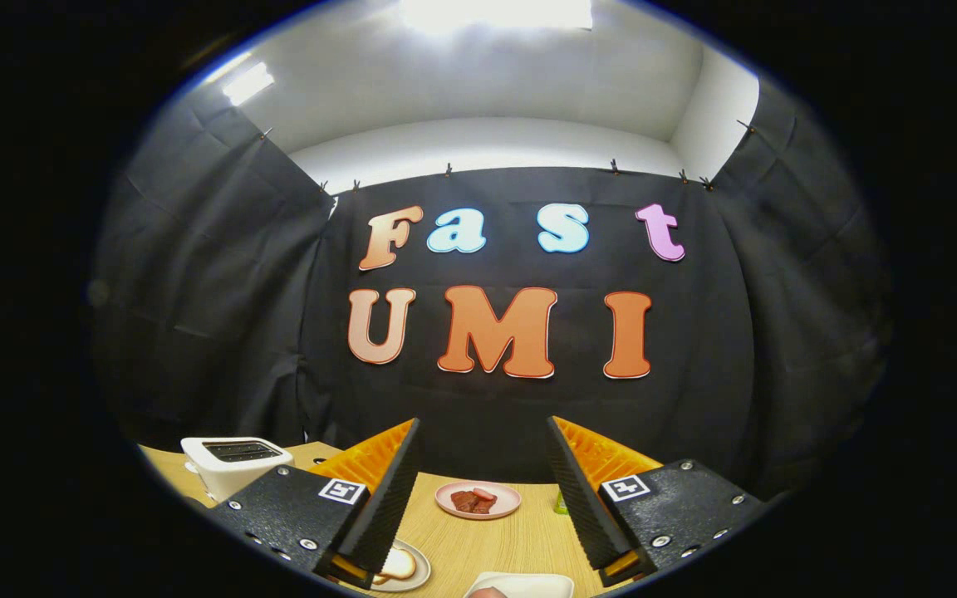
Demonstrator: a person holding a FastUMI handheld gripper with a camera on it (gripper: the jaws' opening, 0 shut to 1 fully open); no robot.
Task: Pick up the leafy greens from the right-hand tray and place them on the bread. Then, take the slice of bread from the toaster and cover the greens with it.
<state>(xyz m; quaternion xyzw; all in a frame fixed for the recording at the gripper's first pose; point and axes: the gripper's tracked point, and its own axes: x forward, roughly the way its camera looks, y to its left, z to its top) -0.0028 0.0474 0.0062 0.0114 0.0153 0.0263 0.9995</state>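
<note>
The claw hangs above the tabletop, fingers wide apart, nothing between them. The greens peek out just behind the right finger, mostly hidden. So the coming reach runs forward and right. The toaster sits far left; bread lies under the left finger.

gripper view rides above the table, facing the booth wall, fingers at bottom

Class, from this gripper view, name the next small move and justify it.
Probably tip the gripper down and right toward the small green item beside its right finger. The fingers stand open, holding nothing, aimed above the wooden table; the white toaster comes later.
</note>
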